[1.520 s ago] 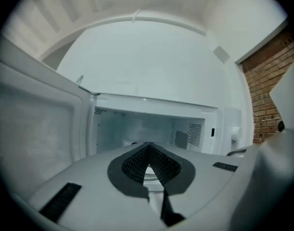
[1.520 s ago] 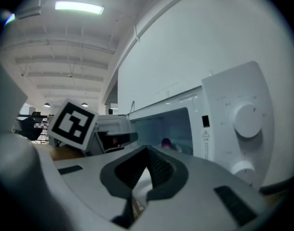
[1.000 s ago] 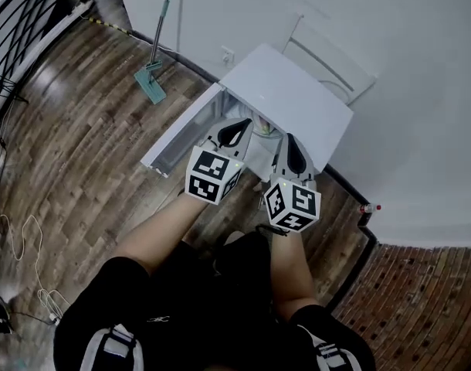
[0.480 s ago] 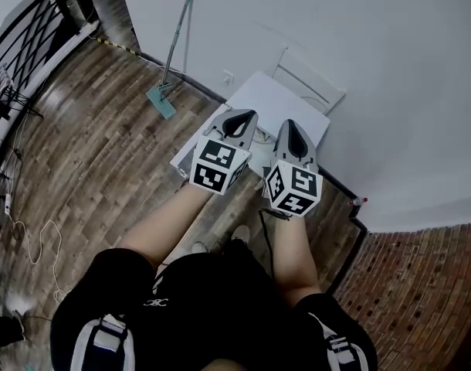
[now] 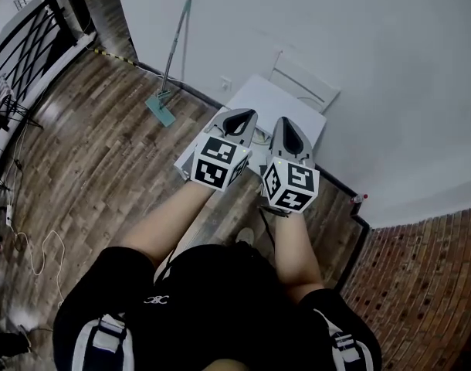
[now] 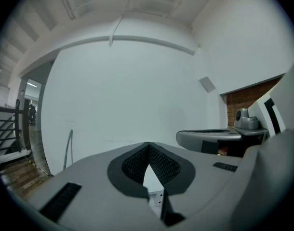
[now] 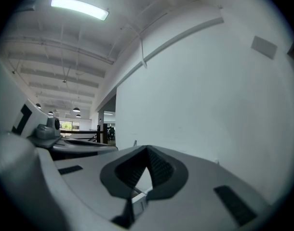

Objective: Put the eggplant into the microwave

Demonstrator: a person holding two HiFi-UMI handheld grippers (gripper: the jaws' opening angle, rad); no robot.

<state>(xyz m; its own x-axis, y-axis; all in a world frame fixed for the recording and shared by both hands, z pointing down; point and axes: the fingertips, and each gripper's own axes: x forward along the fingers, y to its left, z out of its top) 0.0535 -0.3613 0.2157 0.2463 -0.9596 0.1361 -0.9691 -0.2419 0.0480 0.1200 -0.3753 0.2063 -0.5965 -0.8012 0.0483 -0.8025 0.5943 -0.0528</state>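
No eggplant shows in any view. Far below me, seen from above, stands a white box-shaped appliance (image 5: 276, 102); a white panel, apparently its open door (image 5: 187, 159), juts out at its left. Both grippers hang high over it, side by side. The left gripper (image 5: 240, 117) is shut and empty, its jaws meeting at the tip (image 6: 148, 146). The right gripper (image 5: 291, 124) is likewise shut with nothing in it (image 7: 147, 151). They hide the appliance's front and inside. Both gripper views look level at a bare white wall.
A white chair (image 5: 305, 80) stands behind the appliance against the wall. A mop (image 5: 169, 62) leans on the wall at the left. A black railing (image 5: 23, 52) borders the wood floor at far left. Brick flooring (image 5: 421, 284) lies at lower right.
Both grippers and the head view have risen; the white appliance now looks smaller and farther below, and its open inside has slipped behind the grippers. Both grippers stayed shut.
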